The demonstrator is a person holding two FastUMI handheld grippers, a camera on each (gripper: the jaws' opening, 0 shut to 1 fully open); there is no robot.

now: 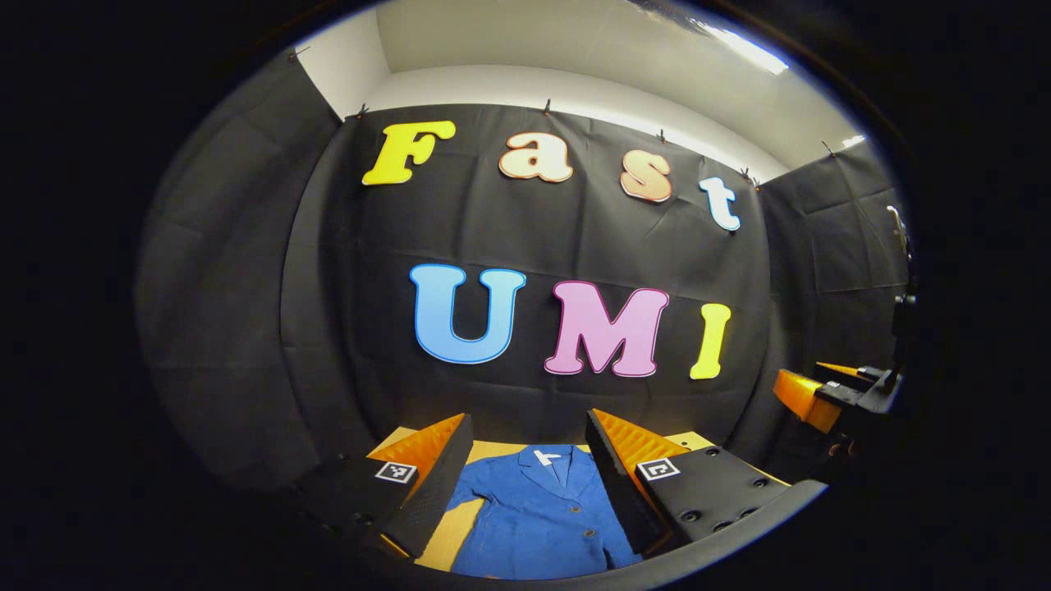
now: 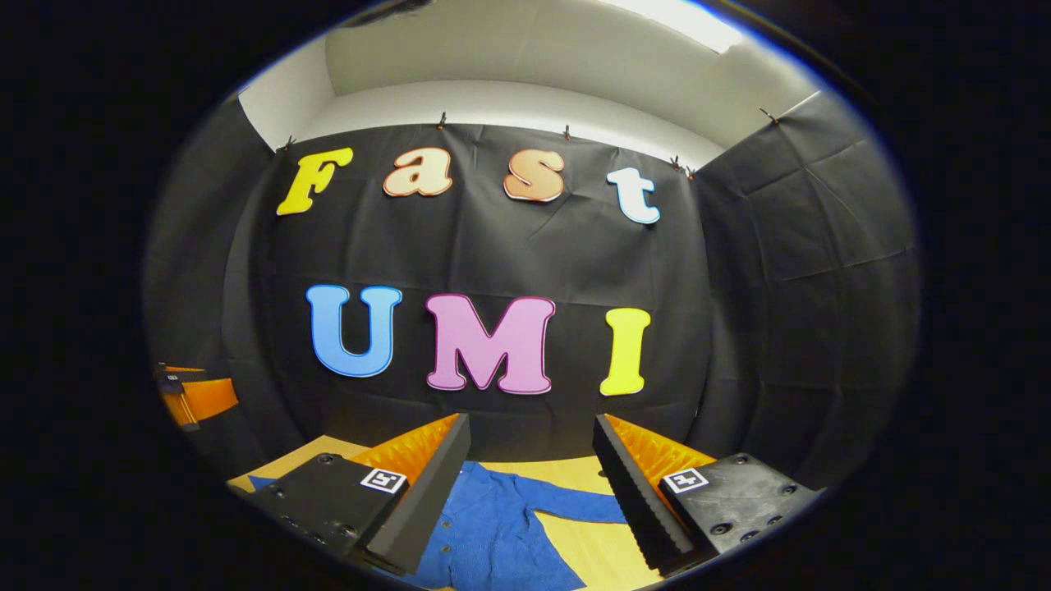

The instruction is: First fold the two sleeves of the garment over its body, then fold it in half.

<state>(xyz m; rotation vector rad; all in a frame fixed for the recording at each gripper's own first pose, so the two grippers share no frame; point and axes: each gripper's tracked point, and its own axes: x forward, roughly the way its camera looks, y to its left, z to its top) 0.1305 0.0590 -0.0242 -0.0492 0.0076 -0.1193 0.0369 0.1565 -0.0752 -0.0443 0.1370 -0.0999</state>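
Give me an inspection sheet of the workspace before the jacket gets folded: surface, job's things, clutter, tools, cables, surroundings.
Surface: wooden table, bare wood beside the garment.
Job's things: blue jacket lies flat, front up, collar toward the wall; one sleeve stretches out sideways on the wood, not yet folded.
Clutter: nothing seen.
Tools: left tool open, above the jacket's chest, holding nothing; right tool open, above the outstretched sleeve, holding nothing. The right tool also shows at the right edge of the left gripper view.
Cables: nothing seen.
Surroundings: black cloth wall on three sides, white ceiling above.
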